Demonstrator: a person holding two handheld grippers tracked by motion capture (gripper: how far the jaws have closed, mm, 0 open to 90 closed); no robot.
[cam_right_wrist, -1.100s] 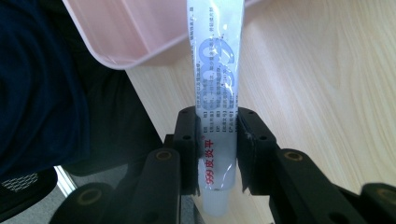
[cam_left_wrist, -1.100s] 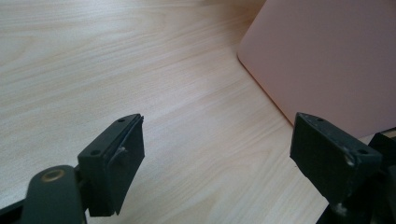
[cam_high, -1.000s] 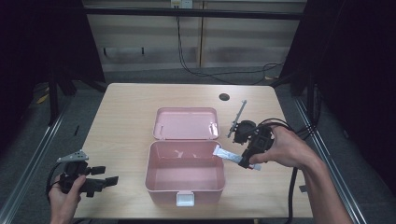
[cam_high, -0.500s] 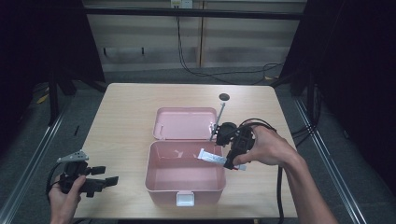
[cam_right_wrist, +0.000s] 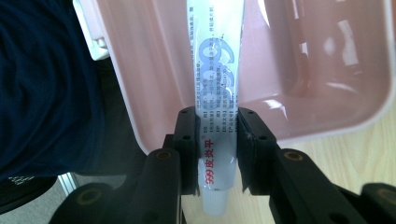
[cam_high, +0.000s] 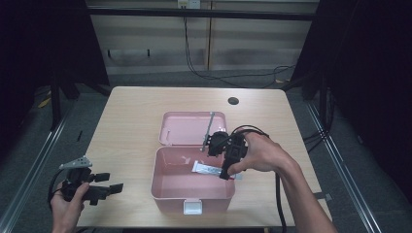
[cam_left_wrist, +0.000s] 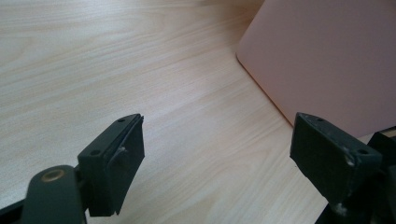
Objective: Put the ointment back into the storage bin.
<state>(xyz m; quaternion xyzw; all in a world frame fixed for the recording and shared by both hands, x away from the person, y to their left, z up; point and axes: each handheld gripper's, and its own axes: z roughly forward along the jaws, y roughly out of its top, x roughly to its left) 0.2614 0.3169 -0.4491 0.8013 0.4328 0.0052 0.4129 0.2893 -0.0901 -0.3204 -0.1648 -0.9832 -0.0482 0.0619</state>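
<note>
Right of centre over the pink box (cam_high: 167, 187), tube (cam_right_wrist: 215, 70) clamped crosswise in right gripper (cam_right_wrist: 217, 154), long axis pointing into box; left gripper (cam_left_wrist: 217, 149) released, lower left.

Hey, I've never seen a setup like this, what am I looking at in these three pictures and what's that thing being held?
No machine here: a person sits at a wooden table and holds a hand-operated two-jaw tool in each hand. The high view looks down on the table from above. The other two pictures come from small cameras riding on each tool, looking along its black jaws.

On the table stands an open pink box with its lid lying flat behind it. The right tool is shut on a white ointment tube and holds it over the box. The left tool is open with nothing between its jaws, resting near the table's front left corner, beside the box.
</note>
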